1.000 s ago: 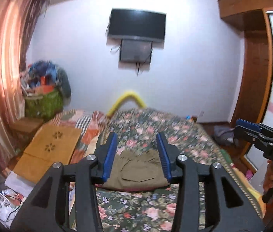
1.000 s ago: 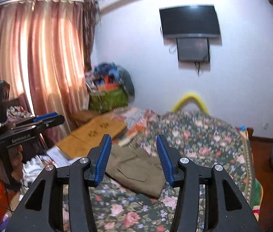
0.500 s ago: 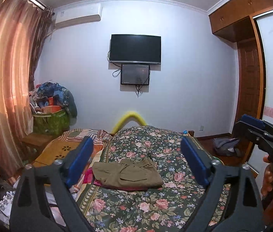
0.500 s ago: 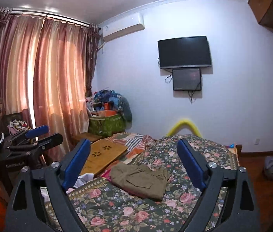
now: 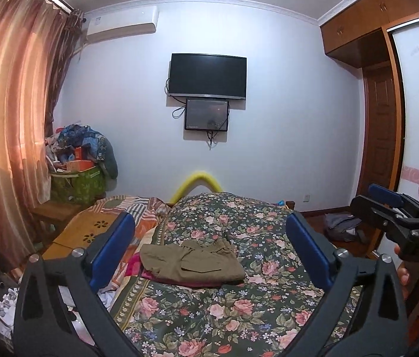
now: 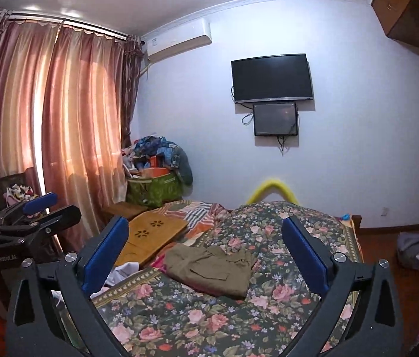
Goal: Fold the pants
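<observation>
Two claws — left claw point(image 5: 209, 250), right claw point(image 6: 205, 248) — spread wide, empty; olive pants point(image 5: 193, 263) folded flat on floral bedspread point(image 5: 209, 312).

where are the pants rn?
The pants lie folded on the floral bedspread, mid-frame in both wrist views, toward the bed's left edge near the wooden board. Neither claw touches them.

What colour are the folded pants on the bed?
Olive-khaki pants, plain; clearest in the left wrist view.

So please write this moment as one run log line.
folded olive cotton pants: on floral bedspread | left gripper: open, empty | right gripper: open, empty
</observation>
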Tool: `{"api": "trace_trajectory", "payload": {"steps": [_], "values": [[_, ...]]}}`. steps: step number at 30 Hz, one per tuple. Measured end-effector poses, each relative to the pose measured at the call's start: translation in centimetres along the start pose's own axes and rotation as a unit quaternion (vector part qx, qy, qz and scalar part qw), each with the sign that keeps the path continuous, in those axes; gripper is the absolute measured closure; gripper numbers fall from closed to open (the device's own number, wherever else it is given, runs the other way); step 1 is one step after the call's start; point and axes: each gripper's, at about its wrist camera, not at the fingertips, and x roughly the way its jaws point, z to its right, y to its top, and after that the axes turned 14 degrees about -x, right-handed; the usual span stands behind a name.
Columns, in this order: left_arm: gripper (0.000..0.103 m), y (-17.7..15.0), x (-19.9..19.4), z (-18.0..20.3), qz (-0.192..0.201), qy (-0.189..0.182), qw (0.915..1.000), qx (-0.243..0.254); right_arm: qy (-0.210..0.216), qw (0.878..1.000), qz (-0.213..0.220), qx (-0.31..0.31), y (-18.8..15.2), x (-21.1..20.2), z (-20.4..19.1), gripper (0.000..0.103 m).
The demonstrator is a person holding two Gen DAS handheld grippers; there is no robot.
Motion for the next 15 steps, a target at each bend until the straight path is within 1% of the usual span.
{"api": "trace_trajectory", "payload": {"steps": [15], "values": [[0.000, -0.8, 1.2, -0.2, -0.014, 0.002, 0.9999, 0.001, 0.000, 1.000, -0.006, 0.009, -0.5, -0.6, 0.0, 0.001]]}}
